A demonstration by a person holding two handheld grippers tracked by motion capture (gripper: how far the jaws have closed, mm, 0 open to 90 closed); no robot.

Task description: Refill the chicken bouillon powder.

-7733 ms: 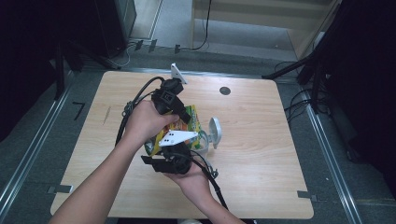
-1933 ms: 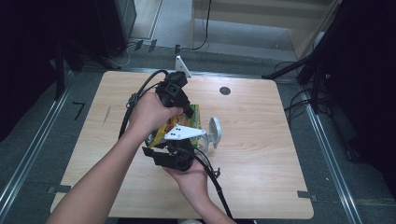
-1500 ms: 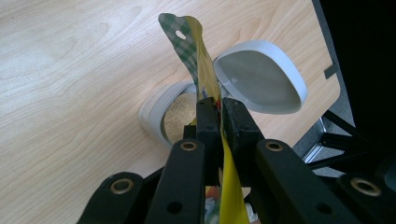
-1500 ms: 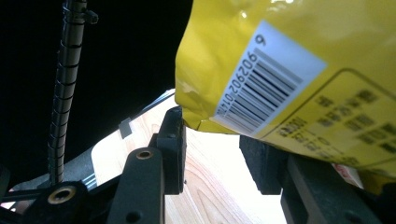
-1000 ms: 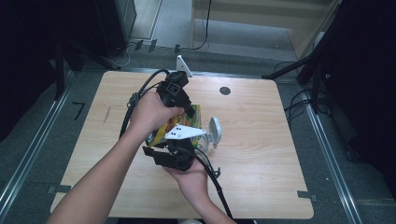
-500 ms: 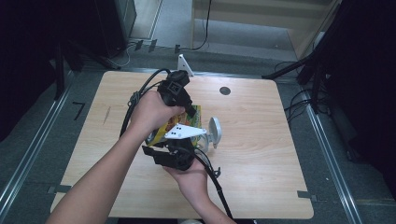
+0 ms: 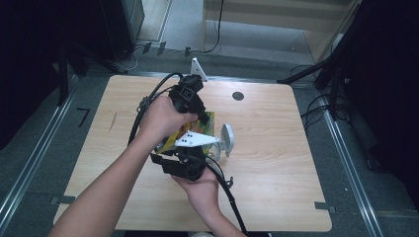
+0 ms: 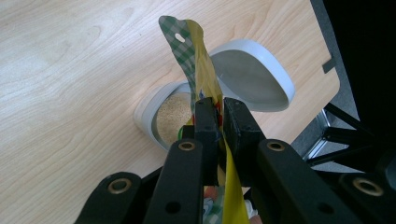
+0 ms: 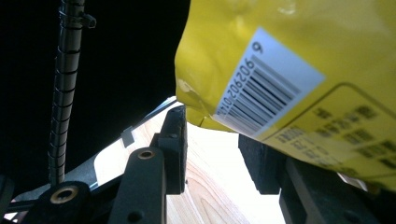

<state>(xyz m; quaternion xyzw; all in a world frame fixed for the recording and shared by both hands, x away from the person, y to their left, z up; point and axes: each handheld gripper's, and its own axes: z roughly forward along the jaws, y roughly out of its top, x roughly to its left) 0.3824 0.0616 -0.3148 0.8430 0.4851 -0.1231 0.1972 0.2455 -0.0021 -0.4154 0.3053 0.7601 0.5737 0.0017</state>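
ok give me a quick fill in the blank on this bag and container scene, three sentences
1. The left gripper is shut on the top edge of the yellow ____.
2. The white container below it holds a ____ granular filling.
3. The container's hinged lid stands ____.

Missing words: bag; tan; open

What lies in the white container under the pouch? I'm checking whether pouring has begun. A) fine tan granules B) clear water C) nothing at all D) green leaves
A: in the left gripper view the open white container holds fine tan granules, just below the yellow pouch.
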